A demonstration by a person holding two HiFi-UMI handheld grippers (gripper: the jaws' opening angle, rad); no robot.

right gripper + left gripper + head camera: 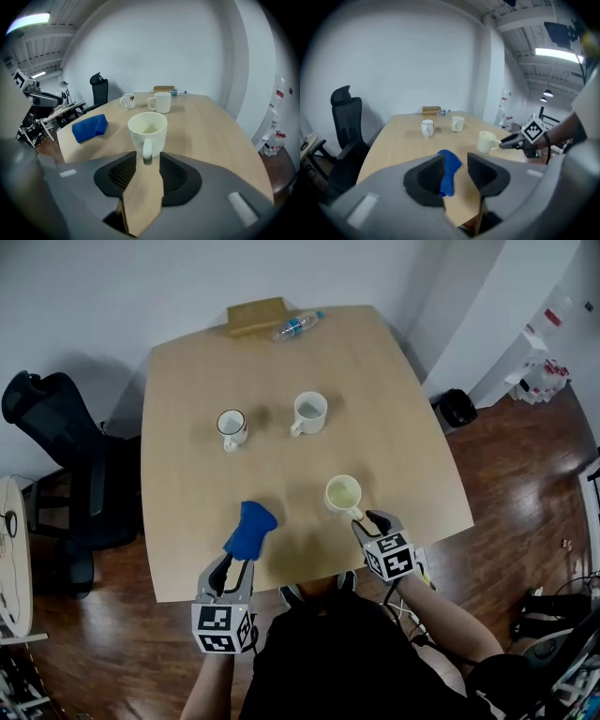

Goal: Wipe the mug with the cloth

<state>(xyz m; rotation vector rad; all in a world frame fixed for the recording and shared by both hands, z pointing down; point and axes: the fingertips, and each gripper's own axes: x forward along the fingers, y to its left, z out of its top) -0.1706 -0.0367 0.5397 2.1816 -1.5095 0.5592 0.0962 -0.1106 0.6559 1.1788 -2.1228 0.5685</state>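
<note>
A cream mug stands near the table's front edge, its handle turned toward me. My right gripper is open around that handle, with a gap on each side between the handle and the pads. A crumpled blue cloth lies on the table to the left of the mug. My left gripper hovers open at the cloth's near end. In the left gripper view the cloth shows between the jaws, close to the left pad and apart from the right one. The right gripper view shows the cloth resting on the wood.
Two more mugs stand mid-table: a dark-rimmed one and a white one. A water bottle and a wooden block lie at the far edge. A black office chair is left of the table.
</note>
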